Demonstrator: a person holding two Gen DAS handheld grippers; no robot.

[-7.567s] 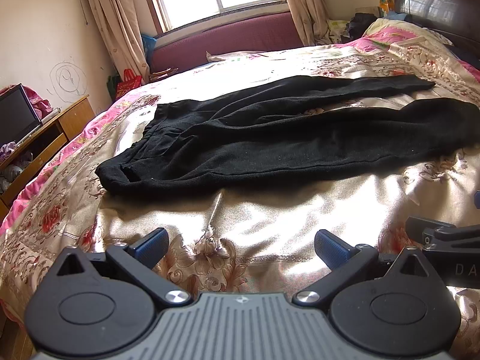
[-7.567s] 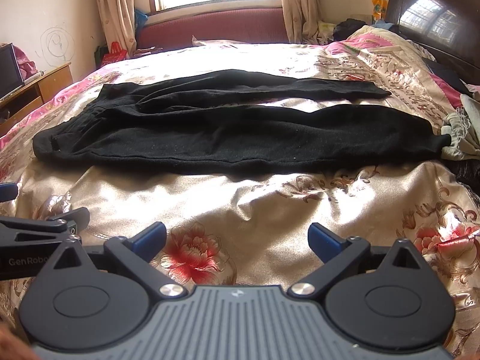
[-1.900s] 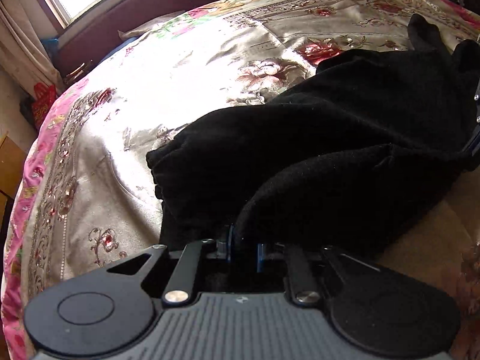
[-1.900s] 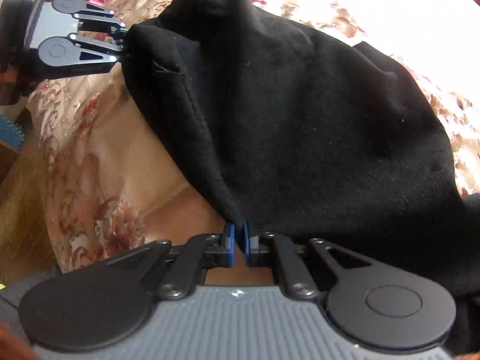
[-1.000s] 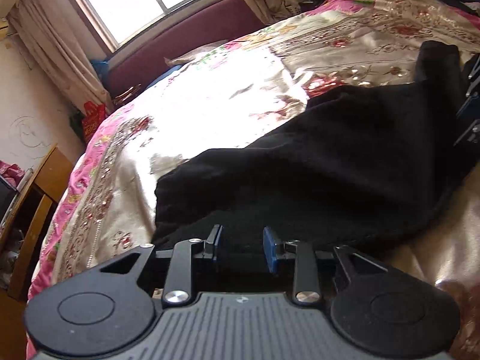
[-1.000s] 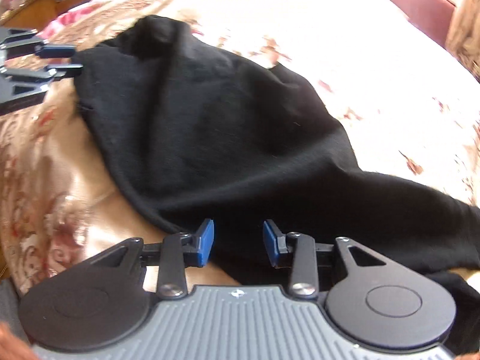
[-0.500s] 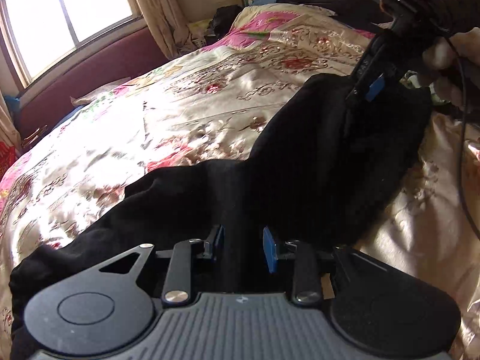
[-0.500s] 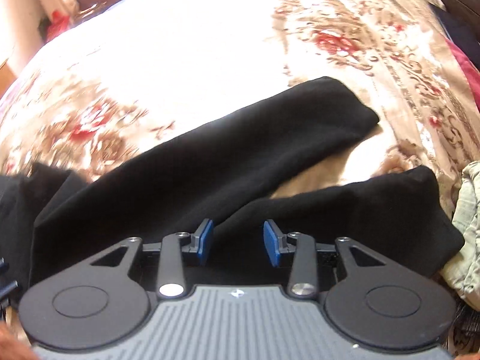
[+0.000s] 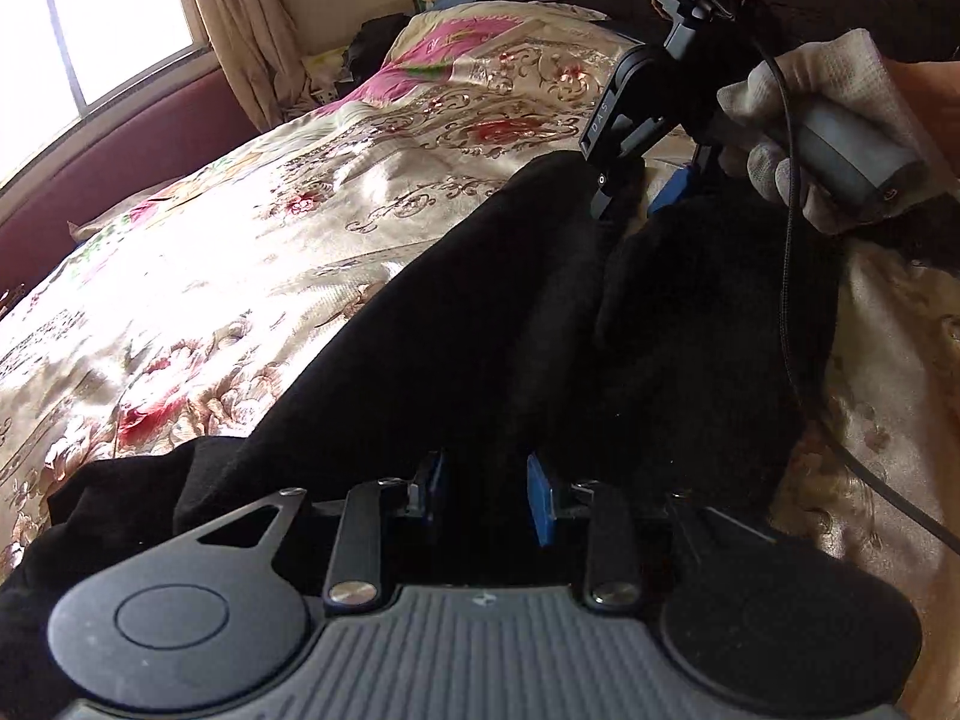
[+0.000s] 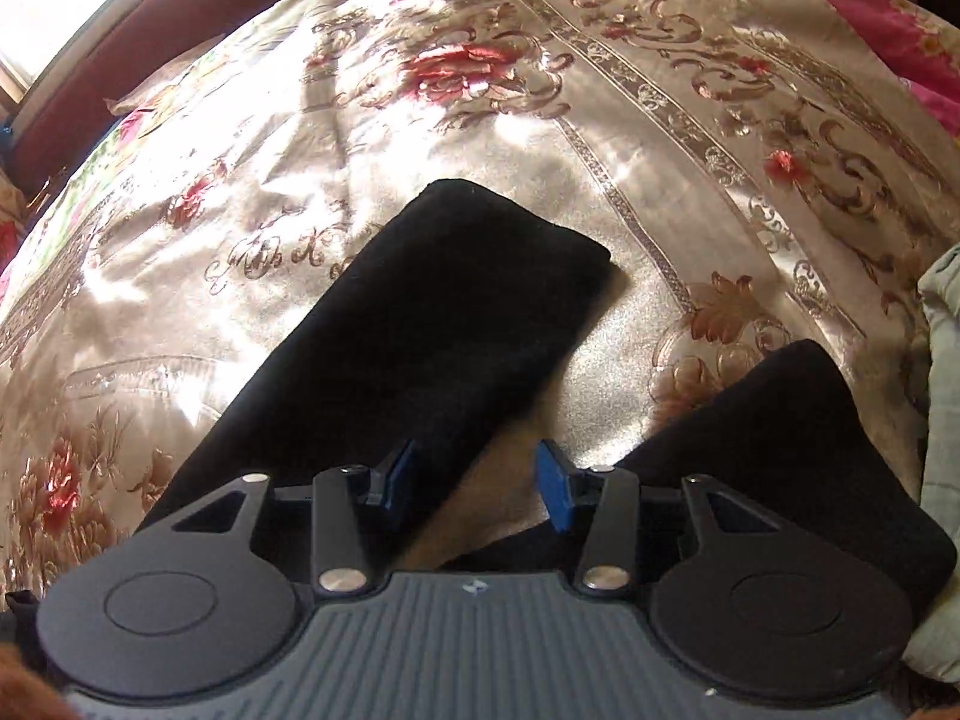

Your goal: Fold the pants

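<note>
Now the left gripper hangs with jaws parted over the black pants, cloth between but unpinched. Further right, the right gripper is opening above the gap between the cuffs; next, grab both cuffs.

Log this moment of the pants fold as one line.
step: pants fold | left gripper: apart over black pants | right gripper: opening, bedspread in gap | leg ends: apart
</note>
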